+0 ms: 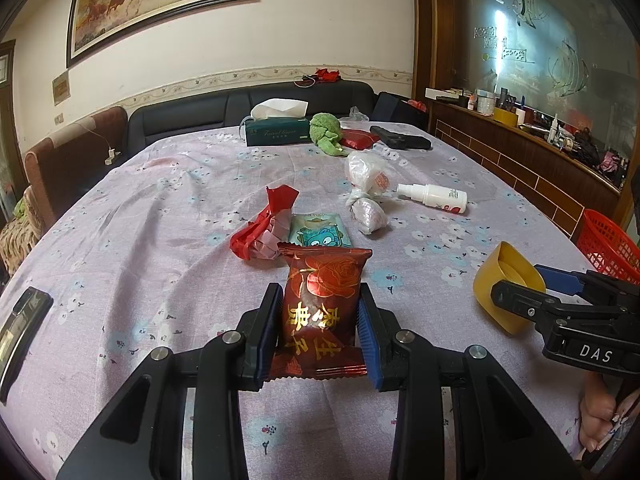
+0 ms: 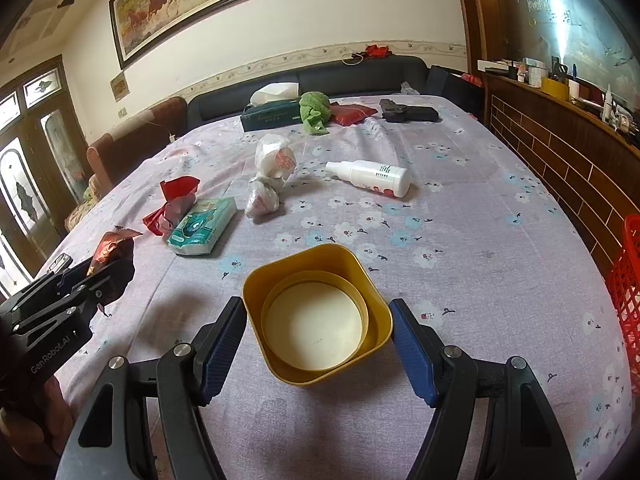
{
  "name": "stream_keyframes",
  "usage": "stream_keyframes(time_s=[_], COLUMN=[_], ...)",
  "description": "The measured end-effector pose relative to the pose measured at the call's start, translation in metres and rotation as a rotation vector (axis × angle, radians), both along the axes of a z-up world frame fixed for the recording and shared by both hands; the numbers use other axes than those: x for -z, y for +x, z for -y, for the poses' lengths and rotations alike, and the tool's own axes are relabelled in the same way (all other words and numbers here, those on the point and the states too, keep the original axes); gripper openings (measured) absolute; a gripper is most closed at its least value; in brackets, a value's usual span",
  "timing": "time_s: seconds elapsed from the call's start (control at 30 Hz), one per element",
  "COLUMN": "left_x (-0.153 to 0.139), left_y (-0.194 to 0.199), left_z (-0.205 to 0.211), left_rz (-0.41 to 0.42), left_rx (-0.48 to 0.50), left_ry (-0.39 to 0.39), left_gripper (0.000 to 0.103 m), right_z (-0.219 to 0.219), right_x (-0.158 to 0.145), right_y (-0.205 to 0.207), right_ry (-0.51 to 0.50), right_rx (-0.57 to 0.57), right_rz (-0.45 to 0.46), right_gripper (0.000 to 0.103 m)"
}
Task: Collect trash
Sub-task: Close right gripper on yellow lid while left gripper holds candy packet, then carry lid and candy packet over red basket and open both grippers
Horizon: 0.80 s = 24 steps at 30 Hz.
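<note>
Left wrist view: your left gripper [image 1: 318,320] jaws are clamped on the red snack packet [image 1: 322,300], lifted over the counter [image 1: 168,216]; right gripper [image 2: 318,336] jaws pinch the yellow lid [image 2: 316,316]. Next, carry both to the red basket [image 1: 608,246], more wrappers remain

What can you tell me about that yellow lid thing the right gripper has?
The yellow lid looks like glossy plastic: a rounded-square shell with a round inner ring and a pale cream disc inside. It is tipped so its hollow side faces the right wrist camera. The right gripper holds it, blue pads against its two sides, above the flowered tablecloth. Nothing else touches it.
</note>
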<state>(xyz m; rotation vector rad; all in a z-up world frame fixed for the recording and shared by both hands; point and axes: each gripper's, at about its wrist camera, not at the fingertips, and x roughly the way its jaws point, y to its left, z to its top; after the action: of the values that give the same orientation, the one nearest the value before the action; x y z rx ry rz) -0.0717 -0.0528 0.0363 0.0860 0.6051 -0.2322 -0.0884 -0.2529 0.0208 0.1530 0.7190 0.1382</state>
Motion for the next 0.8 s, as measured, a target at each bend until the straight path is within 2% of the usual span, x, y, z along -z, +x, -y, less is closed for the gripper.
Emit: stream_keyframes(time_s=[0.5, 0.67, 0.8], left_x=[0.000, 0.003, 0.000], left_y=[0.000, 0.001, -0.003], left_z=[-0.001, 0.003, 0.022], left_rz=[-0.002, -0.050, -0.107], left_rx=[0.009, 0.039, 0.114], left_ry=[-0.002, -0.018, -0.053], left_gripper=[0.035, 0.035, 0.035], right_z=[0.007, 0.016, 0.035], right_x=[-0.001, -0.005, -0.018], right_y=[-0.001, -0.010, -0.023], right_ry=[-0.003, 0.004, 0.041], right_rx=[0.038, 0.052, 0.067], right_rz=[-0.018, -0.028, -0.016], right_gripper=[0.077, 0.077, 0.077])
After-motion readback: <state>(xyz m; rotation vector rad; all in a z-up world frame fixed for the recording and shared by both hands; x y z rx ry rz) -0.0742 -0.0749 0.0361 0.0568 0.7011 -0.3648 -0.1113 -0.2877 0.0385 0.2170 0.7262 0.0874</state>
